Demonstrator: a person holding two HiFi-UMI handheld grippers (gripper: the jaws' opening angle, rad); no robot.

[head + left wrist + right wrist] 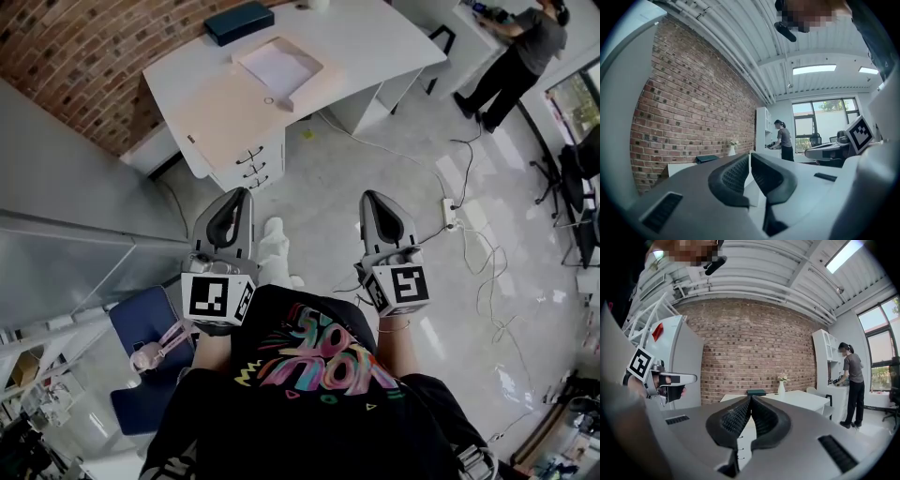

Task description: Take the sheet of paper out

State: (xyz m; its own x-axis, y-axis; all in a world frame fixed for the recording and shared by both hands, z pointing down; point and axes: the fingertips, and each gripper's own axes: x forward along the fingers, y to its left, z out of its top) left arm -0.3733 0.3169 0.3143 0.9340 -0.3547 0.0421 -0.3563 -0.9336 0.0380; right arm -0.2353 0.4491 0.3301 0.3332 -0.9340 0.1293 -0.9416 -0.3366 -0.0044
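Note:
A white sheet of paper (275, 66) lies in a shallow open tray (302, 82) on the white desk (375, 37) far ahead of me. My left gripper (243, 193) and right gripper (367, 196) hang side by side over the floor, well short of the desk, pointing about level toward it. Both are shut with nothing between their jaws. In the left gripper view the left gripper (749, 156) has its tips together; in the right gripper view the right gripper (751, 398) looks the same. The desk (801, 399) shows beyond the tips.
A dark blue book (239, 21) lies at the desk's far side, and a drawer unit (249, 165) sits under it. A person (516, 52) stands at a counter at the far right. Cables (473, 248) trail over the floor. A white vase (781, 387) stands on the desk.

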